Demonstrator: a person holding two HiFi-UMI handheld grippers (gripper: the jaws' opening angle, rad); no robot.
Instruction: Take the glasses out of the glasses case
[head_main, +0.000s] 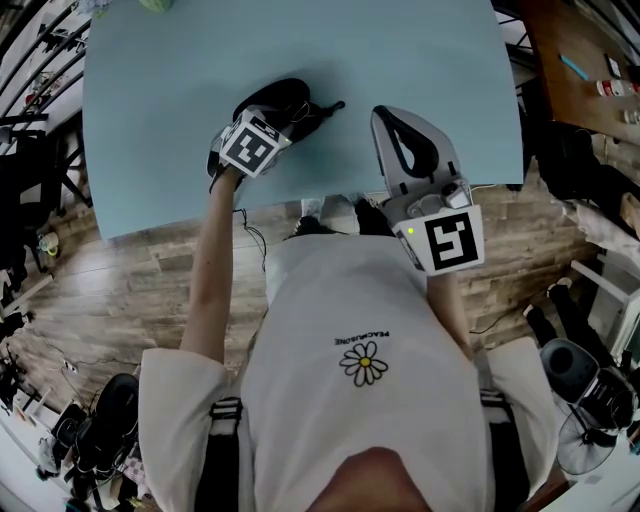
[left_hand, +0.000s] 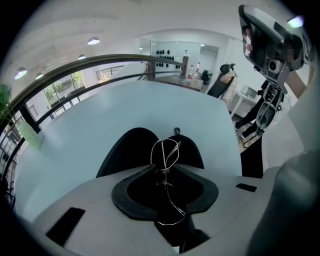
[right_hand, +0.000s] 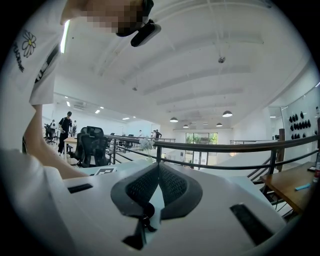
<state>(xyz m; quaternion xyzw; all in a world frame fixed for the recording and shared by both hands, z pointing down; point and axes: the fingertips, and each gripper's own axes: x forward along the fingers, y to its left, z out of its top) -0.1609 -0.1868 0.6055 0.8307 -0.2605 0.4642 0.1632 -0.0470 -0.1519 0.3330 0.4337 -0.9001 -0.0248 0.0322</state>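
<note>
A black glasses case (head_main: 268, 97) lies open on the light blue table (head_main: 150, 120), left of the middle. My left gripper (head_main: 287, 116) points steeply down into it. In the left gripper view the case's two dark halves (left_hand: 127, 150) spread beneath the jaws, and thin wire-framed glasses (left_hand: 167, 150) stand between them. The jaw tips of my left gripper (left_hand: 164, 168) pinch the wire frame, part of which runs back between the pads. My right gripper (head_main: 386, 120) hovers level over the table's near edge, to the right of the case. Its jaws meet with nothing in them (right_hand: 159, 166).
A green object (head_main: 158, 5) sits at the table's far edge. The table's near edge runs right in front of the person's body. A wooden desk (head_main: 580, 50) with small items stands to the right, and a metal railing (left_hand: 75, 70) runs beyond the table.
</note>
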